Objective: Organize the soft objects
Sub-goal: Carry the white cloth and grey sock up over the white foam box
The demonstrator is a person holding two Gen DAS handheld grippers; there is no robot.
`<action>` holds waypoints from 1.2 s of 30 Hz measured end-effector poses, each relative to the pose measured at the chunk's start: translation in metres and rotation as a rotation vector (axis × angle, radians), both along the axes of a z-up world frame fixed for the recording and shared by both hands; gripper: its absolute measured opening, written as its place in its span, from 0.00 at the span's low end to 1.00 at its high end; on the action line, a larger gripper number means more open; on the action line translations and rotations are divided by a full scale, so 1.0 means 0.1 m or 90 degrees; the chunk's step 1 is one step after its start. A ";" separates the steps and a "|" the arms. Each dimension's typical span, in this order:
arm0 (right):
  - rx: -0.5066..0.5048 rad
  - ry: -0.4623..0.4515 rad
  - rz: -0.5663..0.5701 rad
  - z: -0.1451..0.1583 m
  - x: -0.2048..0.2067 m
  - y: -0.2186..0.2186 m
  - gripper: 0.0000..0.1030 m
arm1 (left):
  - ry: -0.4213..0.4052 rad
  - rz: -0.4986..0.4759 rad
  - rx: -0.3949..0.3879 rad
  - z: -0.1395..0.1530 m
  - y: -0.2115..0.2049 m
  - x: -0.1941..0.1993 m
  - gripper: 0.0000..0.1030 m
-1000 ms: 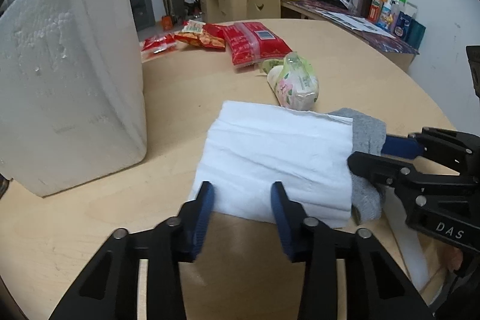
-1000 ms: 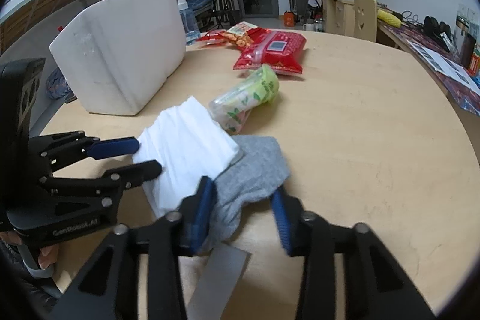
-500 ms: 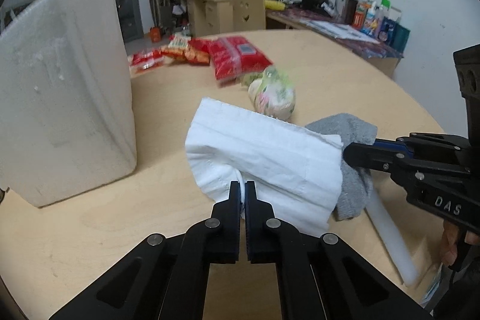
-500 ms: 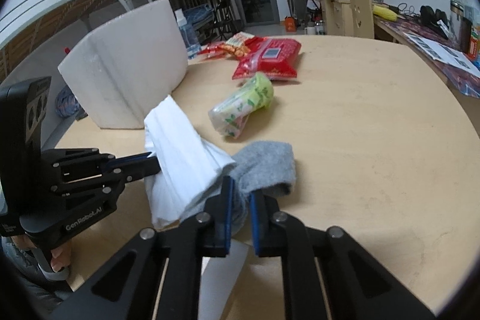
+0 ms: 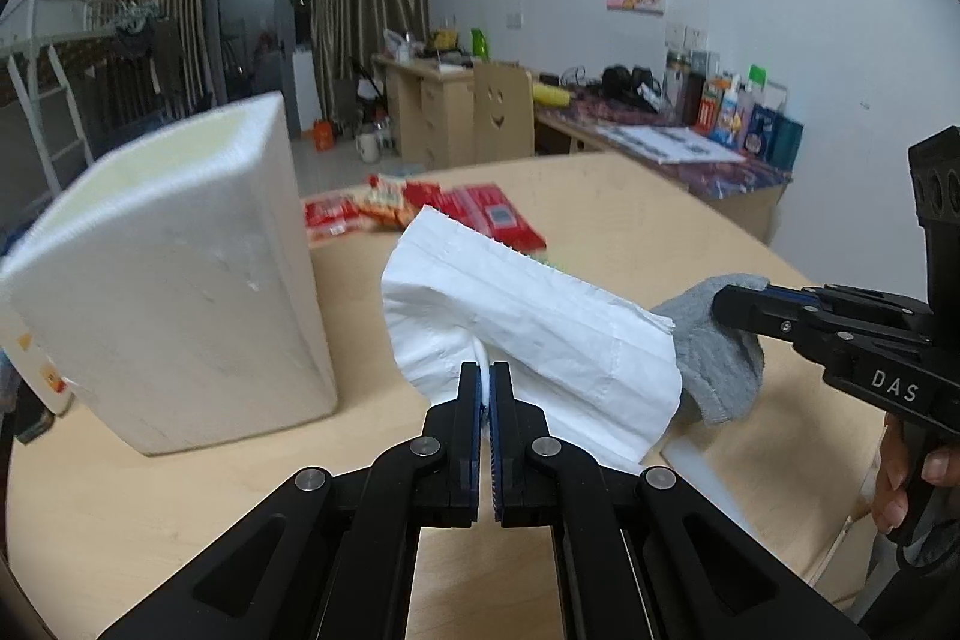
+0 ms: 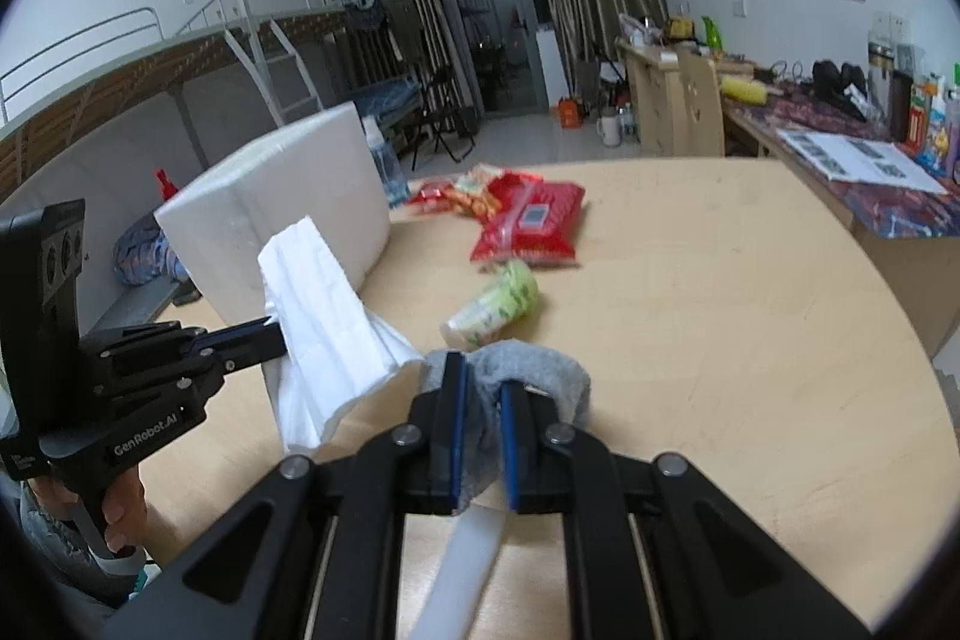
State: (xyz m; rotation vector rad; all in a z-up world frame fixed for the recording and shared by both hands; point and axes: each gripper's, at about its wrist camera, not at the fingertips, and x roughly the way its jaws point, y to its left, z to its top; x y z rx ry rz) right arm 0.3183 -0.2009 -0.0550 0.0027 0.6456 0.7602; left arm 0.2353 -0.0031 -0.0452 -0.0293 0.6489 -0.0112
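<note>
My left gripper [image 5: 485, 370] is shut on the near edge of a white folded paper towel [image 5: 528, 328] and holds it lifted above the round wooden table [image 5: 630, 220]. My right gripper [image 6: 481, 388] is shut on a grey sock [image 6: 540, 370], also lifted off the table. In the left wrist view the sock [image 5: 714, 358] hangs from the right gripper [image 5: 729, 307] just right of the towel. In the right wrist view the towel [image 6: 324, 304] hangs from the left gripper [image 6: 276, 334] at left.
A white foam box [image 5: 174, 280] stands open-topped at the left of the table. Red snack packets [image 6: 528, 220] and a green-patterned tissue pack [image 6: 498, 304] lie further back. A white strip [image 6: 462, 562] lies on the table below the sock.
Both grippers, shut on their items, have risen higher off the table. The towel and sock now hang clear of the surface, and the view tilts up toward the room.
</note>
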 end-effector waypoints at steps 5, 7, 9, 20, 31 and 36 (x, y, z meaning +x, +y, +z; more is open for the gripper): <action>0.025 -0.045 -0.008 0.24 -0.14 -0.04 0.13 | -0.040 0.011 -0.001 0.22 0.05 -0.17 0.02; 0.033 -0.063 -0.011 0.34 -0.20 -0.05 0.13 | -0.057 0.018 -0.001 0.31 0.07 -0.25 0.02; 0.041 -0.080 -0.010 0.42 -0.27 -0.05 0.13 | -0.072 0.028 0.001 0.40 0.10 -0.34 0.02; 0.053 -0.130 -0.013 0.57 -0.56 0.00 0.13 | -0.114 0.040 0.007 0.60 0.15 -0.67 0.02; 0.056 -0.145 -0.013 0.62 -0.62 0.11 0.13 | -0.127 0.072 0.015 0.65 0.32 -0.82 0.02; 0.064 -0.151 0.016 0.64 -0.64 0.29 0.13 | -0.137 0.112 0.025 0.67 0.50 -0.99 0.02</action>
